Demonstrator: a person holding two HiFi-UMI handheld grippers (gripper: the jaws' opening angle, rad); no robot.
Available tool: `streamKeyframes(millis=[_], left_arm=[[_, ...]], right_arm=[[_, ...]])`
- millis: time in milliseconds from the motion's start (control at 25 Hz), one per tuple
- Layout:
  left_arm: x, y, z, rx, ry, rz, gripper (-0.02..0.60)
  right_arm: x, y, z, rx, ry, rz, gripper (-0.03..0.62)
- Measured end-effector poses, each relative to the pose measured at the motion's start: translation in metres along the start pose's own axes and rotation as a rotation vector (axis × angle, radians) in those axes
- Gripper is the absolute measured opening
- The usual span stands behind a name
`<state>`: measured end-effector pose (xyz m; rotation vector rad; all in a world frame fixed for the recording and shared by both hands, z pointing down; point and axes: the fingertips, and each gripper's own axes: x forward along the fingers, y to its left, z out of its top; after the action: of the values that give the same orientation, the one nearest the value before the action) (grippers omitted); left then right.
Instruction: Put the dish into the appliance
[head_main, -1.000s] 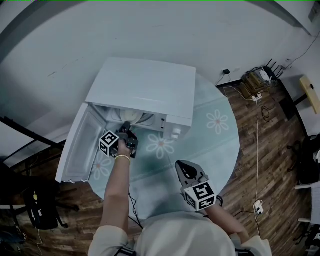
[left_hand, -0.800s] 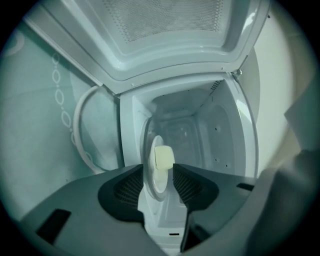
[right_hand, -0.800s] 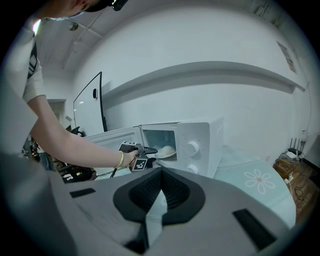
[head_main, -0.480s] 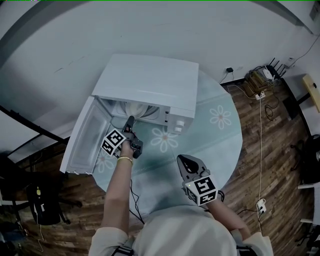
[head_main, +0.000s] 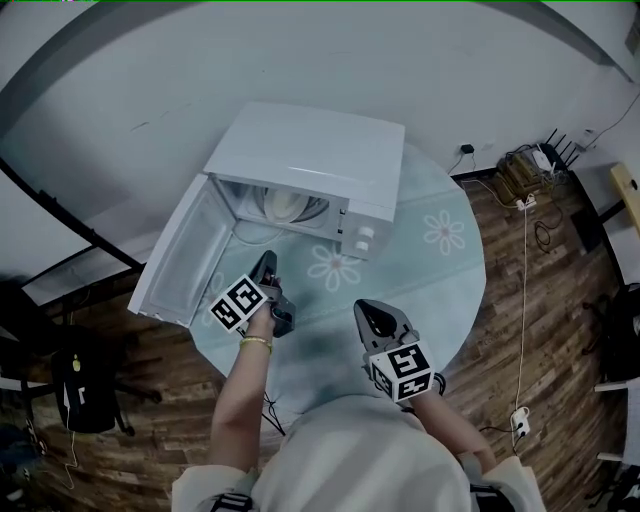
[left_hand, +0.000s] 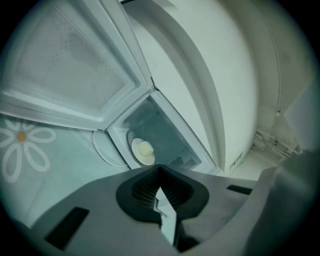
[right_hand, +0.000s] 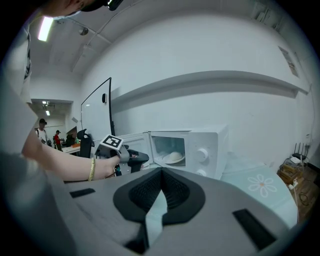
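Left gripper is seen with its jaws pressed together and nothing between them; it is held above the table, near the open front of the microwave and just to the right of the swung-out door. No object is touched by it. Right gripper is likewise shown with its jaws brought together on nothing, and it is kept over the near part of the table, well apart from the microwave.

The dish is found inside the microwave cavity, resting on the turntable, with a pale lump lying on it in the left gripper view. The door is left wide open towards the left.

Compared with a second ago, the left gripper has been drawn back: then its tip was held at the mouth of the cavity, close to the dish, whereas now it is placed nearer the person, clear of the opening. The dish is seen in the same place inside the cavity. The right gripper has hardly been moved, and the door's position is unchanged.
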<state>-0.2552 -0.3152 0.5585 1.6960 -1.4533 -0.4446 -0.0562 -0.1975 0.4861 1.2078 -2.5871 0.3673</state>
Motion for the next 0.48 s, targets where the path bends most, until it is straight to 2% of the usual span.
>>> streamKeyframes(millis=[320,480], left_arm=[[-0.057,-0.038,-0.029,0.184,0.084,-0.012,0.009],[-0.084,-0.064,-0.047,0.257,0.116,-0.051,0.009]], right_arm=[[-0.011,0.005,-0.004,0.031,-0.014,0.015,0.005],[-0.016,0.005,-0.005,0.051,-0.022,0.021,0.005]])
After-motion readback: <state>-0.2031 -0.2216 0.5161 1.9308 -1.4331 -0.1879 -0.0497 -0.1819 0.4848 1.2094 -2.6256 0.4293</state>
